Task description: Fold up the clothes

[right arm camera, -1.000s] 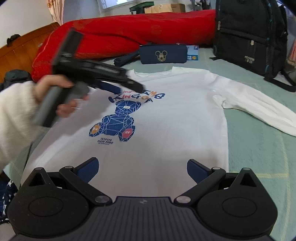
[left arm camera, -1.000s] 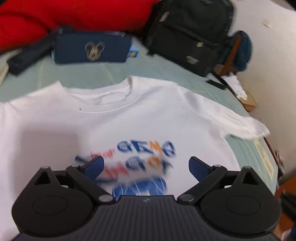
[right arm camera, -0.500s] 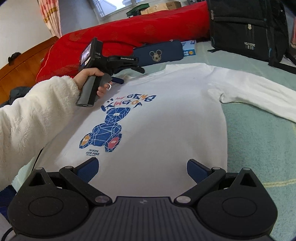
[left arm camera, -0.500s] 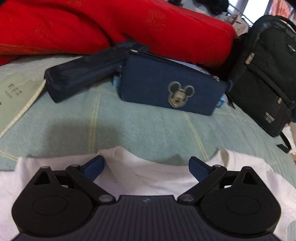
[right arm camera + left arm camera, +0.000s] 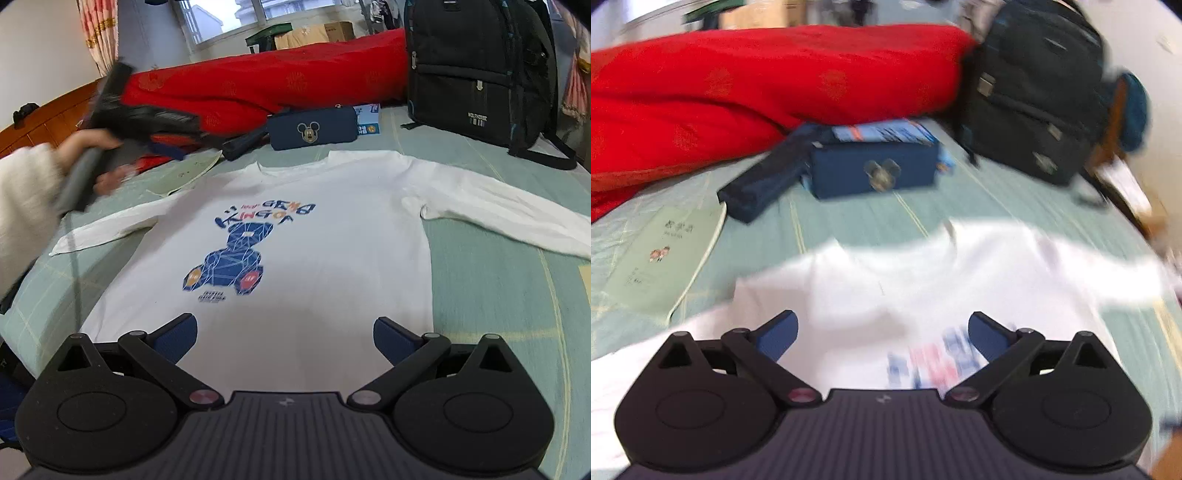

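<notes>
Right wrist: hand-held gripper [image 5: 284, 341] wide open above shirt [image 5: 314, 258].

my right gripper [image 5: 285, 338]: black body, ribbed top, blue pads, silver screws | my left hand [image 5: 96, 162]: bare skin, fluffy cream sleeve

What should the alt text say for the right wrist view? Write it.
A white long-sleeved shirt with a blue bear print lies flat, sleeves spread, on a green bedcover. The open right gripper hovers at its hem; the left gripper is blurred at upper left.
</notes>
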Tool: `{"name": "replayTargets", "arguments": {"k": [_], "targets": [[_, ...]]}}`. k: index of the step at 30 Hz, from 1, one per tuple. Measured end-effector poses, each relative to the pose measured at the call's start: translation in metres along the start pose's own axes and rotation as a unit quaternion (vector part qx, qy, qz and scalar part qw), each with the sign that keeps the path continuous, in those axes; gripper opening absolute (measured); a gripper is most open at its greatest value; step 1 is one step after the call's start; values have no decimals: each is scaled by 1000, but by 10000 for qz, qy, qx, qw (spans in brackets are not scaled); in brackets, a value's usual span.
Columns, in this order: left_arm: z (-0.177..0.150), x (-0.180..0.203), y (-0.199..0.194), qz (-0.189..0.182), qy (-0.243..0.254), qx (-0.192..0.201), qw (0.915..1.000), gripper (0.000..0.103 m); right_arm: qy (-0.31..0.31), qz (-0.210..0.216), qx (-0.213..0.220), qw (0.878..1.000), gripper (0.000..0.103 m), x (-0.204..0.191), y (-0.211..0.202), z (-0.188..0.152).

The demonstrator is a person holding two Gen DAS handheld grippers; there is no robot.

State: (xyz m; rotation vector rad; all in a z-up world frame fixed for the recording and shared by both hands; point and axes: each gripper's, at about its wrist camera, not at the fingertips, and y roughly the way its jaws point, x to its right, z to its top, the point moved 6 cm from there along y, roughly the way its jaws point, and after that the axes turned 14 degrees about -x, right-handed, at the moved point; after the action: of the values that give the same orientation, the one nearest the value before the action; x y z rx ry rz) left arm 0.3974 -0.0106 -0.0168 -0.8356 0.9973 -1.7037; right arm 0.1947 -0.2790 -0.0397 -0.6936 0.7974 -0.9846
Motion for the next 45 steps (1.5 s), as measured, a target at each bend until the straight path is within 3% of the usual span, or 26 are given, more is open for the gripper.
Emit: {"name": "replayTargets", "arguments": {"k": [4, 6, 12, 15, 23, 30, 32, 37, 41, 45], "targets": [[-61, 26, -15, 24, 572, 49, 9983, 99, -165, 19, 81, 9998, 103, -14, -2, -9], [-90, 40, -17, 243, 834, 208, 9960, 99, -300, -17, 213, 9993, 103, -20, 3, -12], [-164, 79, -13, 624, 1426, 515, 9865, 99, -725, -565, 62, 9957, 103, -26, 43, -26], [-191, 83, -8, 661, 1294, 504, 9881, 99, -848, -719, -165, 9937, 103, -24, 63, -38], [-251, 67, -13, 512, 540, 429, 9963, 102, -985, -688, 207, 9925, 103, -15, 61, -58], [-261, 71, -26, 745, 670, 464, 9939, 102, -1109, -670, 298, 9911, 103, -12, 49, -71], [-248, 74, -33, 824, 737, 632, 9919, 102, -969, -574, 267, 9933, 103, -11, 42, -70], [-204, 88, -40, 595, 684, 1047, 9904, 102, -742, -526, 513, 9945, 103, -4, 32, -55], [-194, 106, -20, 503, 783, 949, 9911, 102, -611, -533, 271, 9963, 103, 7, 49, -59], [-204, 110, 16, 408, 652, 446, 9960, 103, -828, -512, 344, 9947, 103, 8, 42, -72]]}}
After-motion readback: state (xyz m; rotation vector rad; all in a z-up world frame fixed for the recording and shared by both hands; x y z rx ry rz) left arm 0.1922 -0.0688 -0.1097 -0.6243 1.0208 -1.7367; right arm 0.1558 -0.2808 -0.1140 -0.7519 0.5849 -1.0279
